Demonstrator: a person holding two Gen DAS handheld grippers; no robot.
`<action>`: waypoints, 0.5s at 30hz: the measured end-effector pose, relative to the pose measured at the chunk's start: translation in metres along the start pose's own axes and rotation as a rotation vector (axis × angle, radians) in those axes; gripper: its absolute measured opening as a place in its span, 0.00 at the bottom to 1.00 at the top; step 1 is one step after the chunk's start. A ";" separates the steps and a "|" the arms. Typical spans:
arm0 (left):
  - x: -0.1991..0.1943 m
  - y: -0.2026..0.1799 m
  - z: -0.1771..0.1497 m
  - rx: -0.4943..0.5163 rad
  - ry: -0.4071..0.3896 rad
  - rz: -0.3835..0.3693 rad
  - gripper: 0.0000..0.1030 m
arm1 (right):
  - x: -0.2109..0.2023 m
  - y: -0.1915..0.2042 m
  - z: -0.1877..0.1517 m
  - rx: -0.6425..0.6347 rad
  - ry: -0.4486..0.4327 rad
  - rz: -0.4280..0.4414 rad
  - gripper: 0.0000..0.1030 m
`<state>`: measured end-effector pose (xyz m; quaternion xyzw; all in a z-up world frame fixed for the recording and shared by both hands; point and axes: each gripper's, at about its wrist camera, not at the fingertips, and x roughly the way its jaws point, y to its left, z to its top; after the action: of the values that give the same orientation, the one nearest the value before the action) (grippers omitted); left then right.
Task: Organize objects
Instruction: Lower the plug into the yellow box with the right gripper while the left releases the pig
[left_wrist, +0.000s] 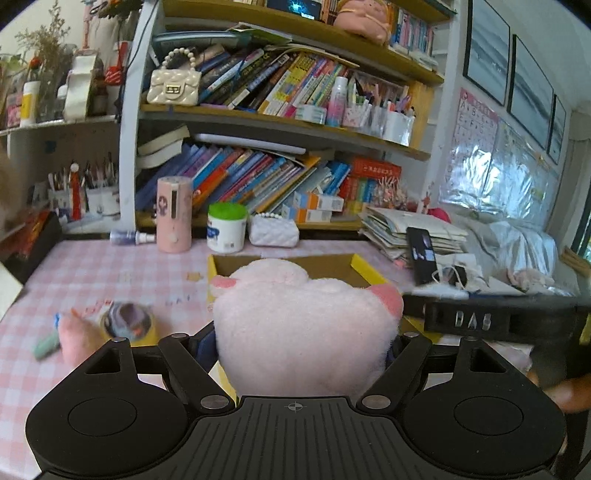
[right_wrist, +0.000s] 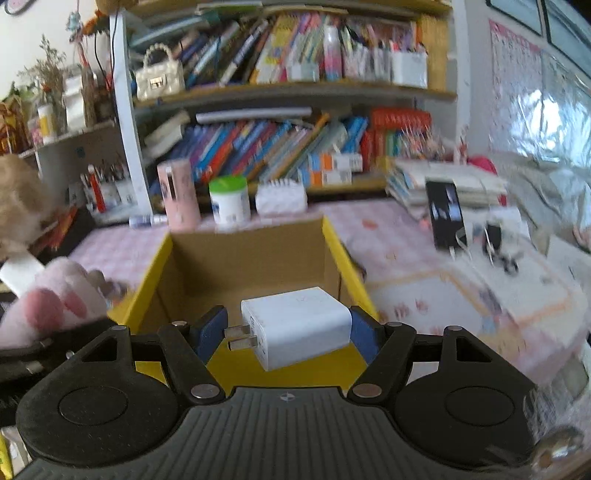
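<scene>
A pink plush toy fills the space between the jaws of my left gripper, which is shut on it and holds it above the near edge of a yellow cardboard box. The plush hides the left fingertips. My right gripper is shut on a white charger plug, whose metal prongs point at the left blue pad. It hangs over the box's open brown inside. The plush's paw shows at the left in the right wrist view. The right gripper's black body shows at the right in the left wrist view.
On the pink checked tablecloth lie a tape roll and a green marker. Behind the box stand a pink cylinder, a green-lidded jar and a white quilted pouch. A phone leans on stacked papers at the right. Bookshelves rise behind.
</scene>
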<state>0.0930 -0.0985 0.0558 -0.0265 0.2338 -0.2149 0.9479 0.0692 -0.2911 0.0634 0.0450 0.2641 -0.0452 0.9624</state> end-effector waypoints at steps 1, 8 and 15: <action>0.007 -0.002 0.002 0.007 0.002 0.005 0.77 | 0.005 -0.002 0.008 -0.005 -0.010 0.008 0.67; 0.069 -0.007 0.014 -0.029 0.098 0.071 0.77 | 0.058 -0.025 0.055 -0.012 0.018 0.062 0.67; 0.119 -0.015 0.011 0.051 0.204 0.151 0.77 | 0.118 -0.027 0.065 -0.005 0.135 0.135 0.67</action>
<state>0.1867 -0.1622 0.0162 0.0375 0.3249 -0.1504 0.9330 0.2000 -0.3326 0.0568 0.0631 0.3249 0.0234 0.9434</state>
